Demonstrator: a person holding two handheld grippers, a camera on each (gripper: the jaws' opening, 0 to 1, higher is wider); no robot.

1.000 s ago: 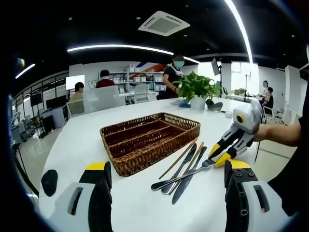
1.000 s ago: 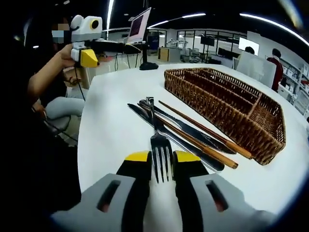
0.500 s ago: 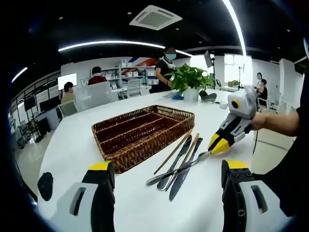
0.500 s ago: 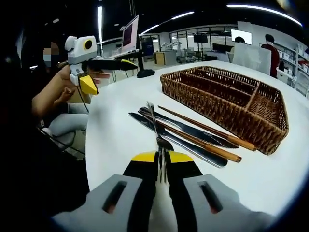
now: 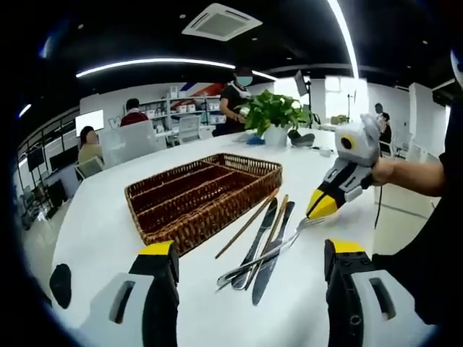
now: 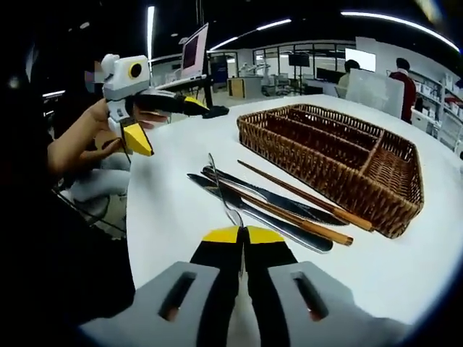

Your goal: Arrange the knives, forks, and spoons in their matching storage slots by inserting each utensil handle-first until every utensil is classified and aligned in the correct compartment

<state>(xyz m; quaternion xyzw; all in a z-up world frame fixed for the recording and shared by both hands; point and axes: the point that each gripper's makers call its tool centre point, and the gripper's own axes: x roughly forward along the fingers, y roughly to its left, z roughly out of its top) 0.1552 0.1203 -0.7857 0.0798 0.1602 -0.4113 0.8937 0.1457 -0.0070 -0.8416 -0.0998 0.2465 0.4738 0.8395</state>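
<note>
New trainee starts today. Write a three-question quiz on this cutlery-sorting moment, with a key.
1. True or false: the right gripper is shut on the fork.
2. Where do the two chopsticks lie? A) inside the wicker tray B) on the white table beside the tray C) in the left gripper
3. Fill in: the left gripper's jaws stand ____, holding nothing.

Key: 1 true; 2 B; 3 open.
</note>
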